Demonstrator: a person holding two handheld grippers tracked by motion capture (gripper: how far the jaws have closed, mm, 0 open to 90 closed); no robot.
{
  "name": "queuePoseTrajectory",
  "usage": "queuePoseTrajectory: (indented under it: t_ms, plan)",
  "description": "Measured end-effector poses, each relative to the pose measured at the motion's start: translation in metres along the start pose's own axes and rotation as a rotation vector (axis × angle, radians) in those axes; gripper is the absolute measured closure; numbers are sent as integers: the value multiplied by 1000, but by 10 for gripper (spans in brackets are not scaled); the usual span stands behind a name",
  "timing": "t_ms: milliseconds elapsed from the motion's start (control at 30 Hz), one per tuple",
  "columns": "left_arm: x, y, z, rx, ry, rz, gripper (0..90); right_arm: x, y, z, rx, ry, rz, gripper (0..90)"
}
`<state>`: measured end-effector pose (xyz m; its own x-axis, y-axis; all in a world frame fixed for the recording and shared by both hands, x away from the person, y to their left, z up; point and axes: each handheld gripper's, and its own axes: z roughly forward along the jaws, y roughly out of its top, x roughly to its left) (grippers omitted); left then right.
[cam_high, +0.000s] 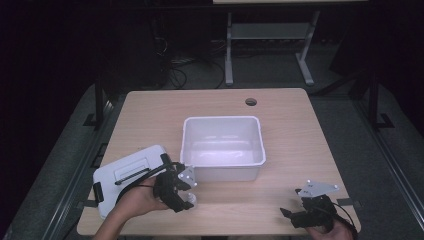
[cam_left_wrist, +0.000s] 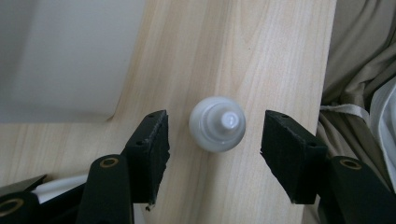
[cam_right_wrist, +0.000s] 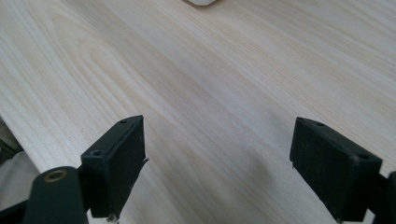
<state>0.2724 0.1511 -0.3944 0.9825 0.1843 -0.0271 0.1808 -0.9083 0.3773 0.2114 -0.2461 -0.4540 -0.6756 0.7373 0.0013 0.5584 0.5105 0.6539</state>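
Small white bottle (cam_left_wrist: 217, 123): upright on the wooden table (cam_high: 300, 145) near its front edge, just in front of the white bin (cam_high: 223, 145), between the spread jaws of the left gripper (cam_left_wrist: 215, 140), pads clear of it. Right gripper (cam_right_wrist: 217, 161): jaws wide apart over bare tabletop, holding nothing.

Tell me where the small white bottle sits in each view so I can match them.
High view: small white bottle at the table's near edge, under the left gripper.
Left gripper view: centre, between the open jaws, untouched.
Right gripper view: not in it.
Shared landmark: the white bin, beside the bottle.
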Motion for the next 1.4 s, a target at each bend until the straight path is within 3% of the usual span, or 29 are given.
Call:
queuePoseTrajectory:
  t_ms: [767, 1400]
  plan:
    - [4, 5, 16, 42, -48, 8, 532, 1, 0, 1, 3, 11, -4, 176]
    - [4, 8, 22, 69, -59, 27, 582, 1, 0, 1, 6, 17, -6, 176]
